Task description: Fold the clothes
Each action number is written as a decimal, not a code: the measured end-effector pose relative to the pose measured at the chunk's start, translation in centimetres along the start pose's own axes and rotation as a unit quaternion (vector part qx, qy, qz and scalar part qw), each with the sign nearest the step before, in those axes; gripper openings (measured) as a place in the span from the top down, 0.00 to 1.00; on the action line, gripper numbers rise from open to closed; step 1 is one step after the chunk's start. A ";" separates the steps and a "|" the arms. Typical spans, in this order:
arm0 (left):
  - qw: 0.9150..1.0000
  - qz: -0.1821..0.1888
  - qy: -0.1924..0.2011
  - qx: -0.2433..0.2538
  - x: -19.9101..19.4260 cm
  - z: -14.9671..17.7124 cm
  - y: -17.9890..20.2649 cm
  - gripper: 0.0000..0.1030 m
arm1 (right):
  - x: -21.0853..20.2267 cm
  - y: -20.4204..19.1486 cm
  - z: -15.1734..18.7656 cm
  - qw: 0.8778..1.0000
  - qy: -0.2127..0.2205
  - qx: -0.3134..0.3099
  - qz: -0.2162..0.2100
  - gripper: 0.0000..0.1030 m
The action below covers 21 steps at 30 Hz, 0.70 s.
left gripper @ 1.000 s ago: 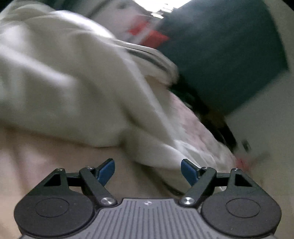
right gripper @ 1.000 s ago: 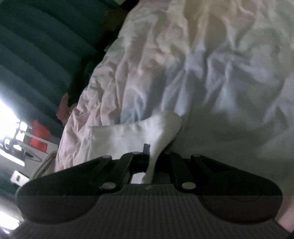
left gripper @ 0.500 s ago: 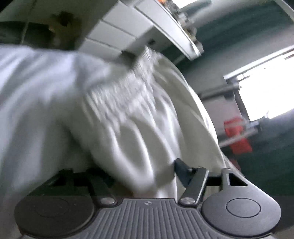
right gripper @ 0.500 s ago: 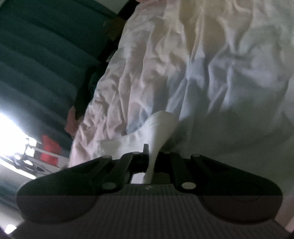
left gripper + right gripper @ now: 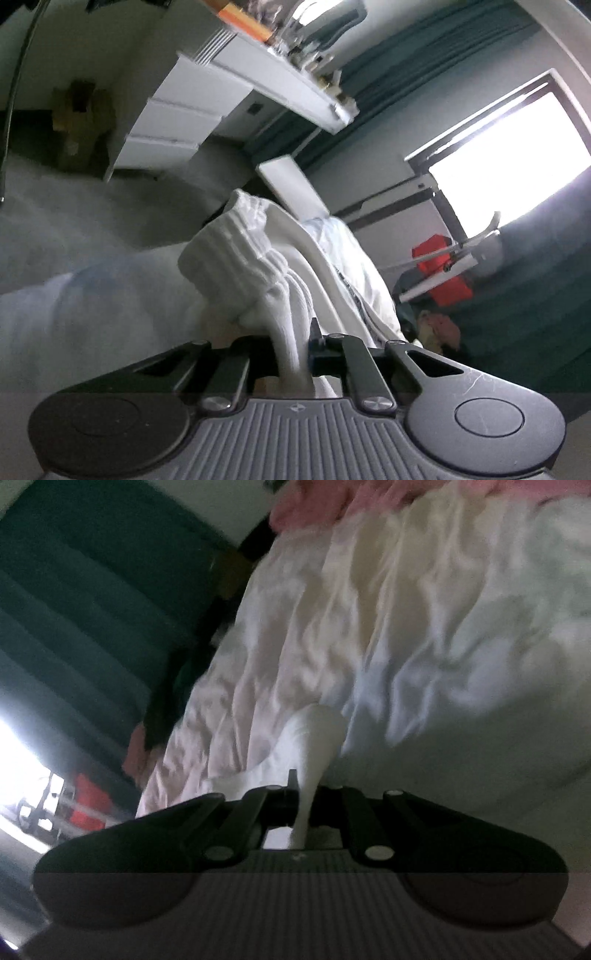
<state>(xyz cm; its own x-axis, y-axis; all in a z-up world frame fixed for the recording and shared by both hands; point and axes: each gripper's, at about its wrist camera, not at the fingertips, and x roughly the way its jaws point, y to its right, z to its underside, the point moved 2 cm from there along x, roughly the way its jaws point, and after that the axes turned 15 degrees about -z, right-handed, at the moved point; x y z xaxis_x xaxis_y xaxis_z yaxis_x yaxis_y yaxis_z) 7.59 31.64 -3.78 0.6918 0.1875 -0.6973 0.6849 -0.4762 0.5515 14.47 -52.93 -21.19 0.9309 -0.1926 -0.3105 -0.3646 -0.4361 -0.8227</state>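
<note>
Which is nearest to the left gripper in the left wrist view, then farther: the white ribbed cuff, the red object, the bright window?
1. White ribbed cuff, just ahead of the left gripper, centre.
2. Red object, right, beyond.
3. Bright window, upper right, farthest.

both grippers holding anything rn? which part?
Left gripper pinches the white garment just below its ribbed cuff. Right gripper pinches a fold of white cloth; part unclear.

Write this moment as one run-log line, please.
left claw: shut on white ribbed-cuff garment | right claw: shut on white cloth fold | below: wrinkled pale bedsheet
</note>
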 end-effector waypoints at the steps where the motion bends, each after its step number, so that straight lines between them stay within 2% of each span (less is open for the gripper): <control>1: 1.000 -0.002 -0.011 0.001 -0.5 -0.2 -0.5 0.91 | -0.9 -0.1 -0.2 1.000 0.013 0.001 0.010 0.95; 5: 0.998 -0.038 -0.033 0.045 -1.1 0.6 -3.5 0.91 | -3.8 -0.1 0.1 0.995 0.038 -0.005 0.092 0.95; 9: 0.990 -0.078 -0.048 0.112 0.7 2.1 -5.4 0.88 | -3.5 0.1 1.6 0.987 -0.004 -0.041 0.158 0.94; 12: 0.988 -0.075 -0.059 0.124 0.7 2.7 -6.2 0.78 | -3.0 -0.3 1.9 0.982 -0.030 -0.083 0.168 0.92; 13: 0.986 -0.071 -0.057 0.137 0.5 2.9 -6.0 0.72 | -2.9 -0.6 1.8 0.981 -0.032 -0.092 0.167 0.91; 14: 0.985 -0.067 -0.054 0.150 0.2 3.1 -5.7 0.61 | -3.1 -0.9 1.7 0.980 -0.033 -0.101 0.166 0.90; 15: 0.983 -0.068 -0.048 0.165 -0.3 3.1 -5.4 0.57 | -3.5 -1.4 1.6 0.980 -0.030 -0.107 0.163 0.86; 17: 0.977 -0.070 -0.029 0.199 -1.7 3.6 -4.9 0.48 | -3.8 -2.6 1.4 0.978 -0.025 -0.130 0.163 0.73; 19: 0.969 -0.074 -0.002 0.234 -3.5 4.4 -3.6 0.41 | -4.5 -4.3 1.6 0.974 -0.006 -0.166 0.155 0.39; 21: 0.958 -0.075 0.035 0.276 -5.1 5.4 -2.0 0.36 | -5.3 -6.5 1.7 0.970 0.021 -0.202 0.133 0.29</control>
<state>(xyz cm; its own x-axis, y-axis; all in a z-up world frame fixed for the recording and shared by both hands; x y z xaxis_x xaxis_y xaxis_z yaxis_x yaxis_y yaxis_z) 1.49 27.01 -3.73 0.6215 0.3382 -0.7066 0.5669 -0.8167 0.1078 11.95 -47.64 -15.01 0.8034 -0.3773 -0.4607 -0.5796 -0.6729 -0.4596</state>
